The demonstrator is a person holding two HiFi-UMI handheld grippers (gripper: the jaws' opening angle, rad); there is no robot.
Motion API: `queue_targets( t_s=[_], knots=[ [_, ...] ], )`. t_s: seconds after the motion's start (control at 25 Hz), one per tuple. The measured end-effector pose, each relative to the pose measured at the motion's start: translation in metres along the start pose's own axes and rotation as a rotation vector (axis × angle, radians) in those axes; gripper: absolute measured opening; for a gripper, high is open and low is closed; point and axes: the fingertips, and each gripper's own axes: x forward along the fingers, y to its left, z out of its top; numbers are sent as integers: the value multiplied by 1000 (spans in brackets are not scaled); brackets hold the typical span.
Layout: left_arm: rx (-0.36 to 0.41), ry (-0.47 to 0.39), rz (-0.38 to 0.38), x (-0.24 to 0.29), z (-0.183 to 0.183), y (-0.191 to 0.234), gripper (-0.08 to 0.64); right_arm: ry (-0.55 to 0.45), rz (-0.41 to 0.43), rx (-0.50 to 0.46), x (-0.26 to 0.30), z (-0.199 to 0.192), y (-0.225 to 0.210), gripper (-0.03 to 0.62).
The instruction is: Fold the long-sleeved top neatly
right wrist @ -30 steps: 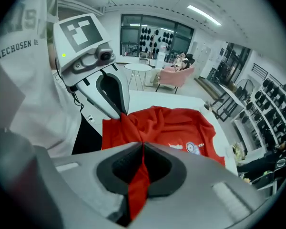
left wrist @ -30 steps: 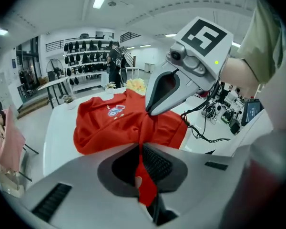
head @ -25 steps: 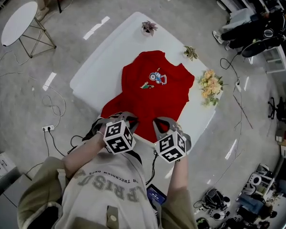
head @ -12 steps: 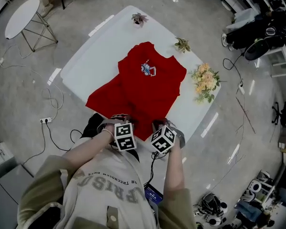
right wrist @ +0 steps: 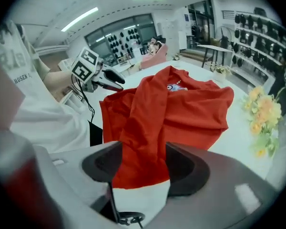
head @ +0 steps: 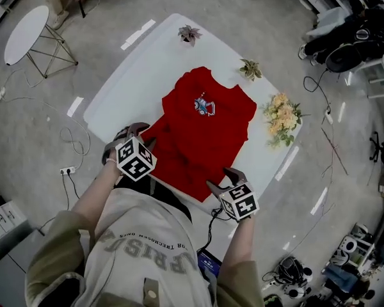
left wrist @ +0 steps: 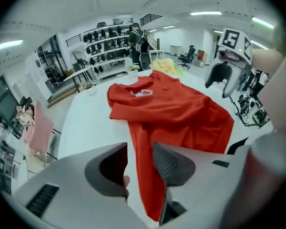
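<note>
**Both tools loosen on the red top**

Head view: The top is soft, matte red cloth with a small print on the chest. It lies front up on a smooth white tabletop. Ridges rumple its near half. The left tool is just beside the sleeve edge, and the right tool is at the near hem's right corner. Each tool carries a black-and-white marker cube. A second ago the two tools sat side by side at the near hem. Now they are well apart, with the left one out at the sleeve side. The top's long axis runs from the hem nearest the tools to the collar at the far end.

Left gripper view: The left tool has smooth grey moulded jaws, the right one with a ribbed pad. They stand partly apart, having just been opening. The sleeve runs between them as a narrow red strip, lying loose, with bare tabletop showing beside the left jaw. The body of the top spreads ahead and to the right, collar farthest off. The right tool hangs beyond it.

Right gripper view: The right tool has its jaws wide, just opened. The hem end of the top lies between them unpinched. A raised fold runs straight ahead toward the collar. The left tool is ahead to the left, and pale flowers stand ahead to the right.
</note>
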Motion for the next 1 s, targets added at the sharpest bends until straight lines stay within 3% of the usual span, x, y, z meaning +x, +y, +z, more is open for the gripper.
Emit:
queue_targets(
  t_s=[0.08, 0.2, 0.24, 0.32, 0.4, 0.48, 0.56, 0.64, 0.8, 0.84, 0.88, 0.96, 1.0],
  knots=[
    [-2, 13, -14, 18, 6, 16, 164, 61, -31, 27, 18, -5, 5, 282],
    [41, 61, -109, 41, 10, 17, 163, 162, -82, 42, 39, -13, 11, 275],
    [56, 75, -146, 45, 8, 15, 145, 179, -97, 53, 44, -14, 12, 271],
    [57, 69, -194, 46, 6, 16, 34, 191, -124, 84, 48, -13, 14, 241],
    [-3, 18, -210, 38, 6, 27, 27, 199, -168, 103, 44, -10, 10, 154],
    [-106, -41, -209, 26, 2, 47, 25, 206, -243, 99, 32, -9, 4, 26],
    [-196, -57, -197, 16, -11, 68, 25, 227, -305, 100, 19, -13, 3, 11],
    [-250, -20, -189, 13, -29, 84, 25, 253, -342, 118, 13, -21, 2, 11],
    [-273, 71, -201, 22, -50, 93, 28, 263, -418, 162, 21, -34, -4, 11],
    [-257, 82, -198, 24, -51, 95, 39, 252, -418, 176, 23, -35, -4, 15],
    [-234, 88, -194, 23, -52, 98, 71, 235, -399, 202, 24, -33, -2, 65],
    [-178, 77, -185, 15, -46, 106, 143, 164, -332, 289, 15, -25, 5, 261],
    [-152, 54, -184, 10, -38, 112, 153, 108, -306, 333, 7, -18, 5, 291]
  ],
)
